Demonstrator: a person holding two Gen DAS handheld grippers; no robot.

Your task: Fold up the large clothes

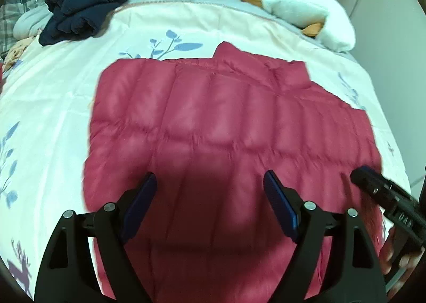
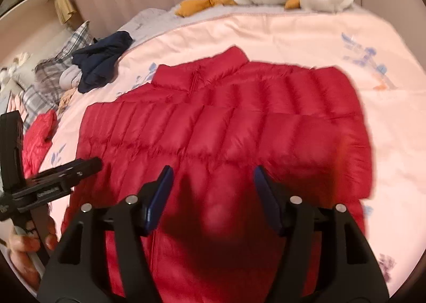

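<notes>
A red quilted puffer jacket (image 1: 226, 122) is laid flat on a pale floral bedspread (image 1: 53, 106), collar toward the far side of the bed and hem toward the camera, so that its long axis is taken to run from near edge to far edge. The left gripper (image 1: 210, 191) and the right gripper (image 2: 210, 183) are both held released above the lower part of the jacket, jaws spread wide and nothing grasped between them. The step in hand is judged to be the taking up of the near portion for a fold. It is best done if both layers of the puffy fabric are pinched well in from the edge, at matching heights on each side, and the fold is carried straight along the long axis so that the quilted seams stay parallel. Air trapped in the down is likely to resist, so a slow press is advised. A dark navy garment (image 1: 82, 12) and a white plush toy (image 1: 300, 10) are seen well apart.
</notes>
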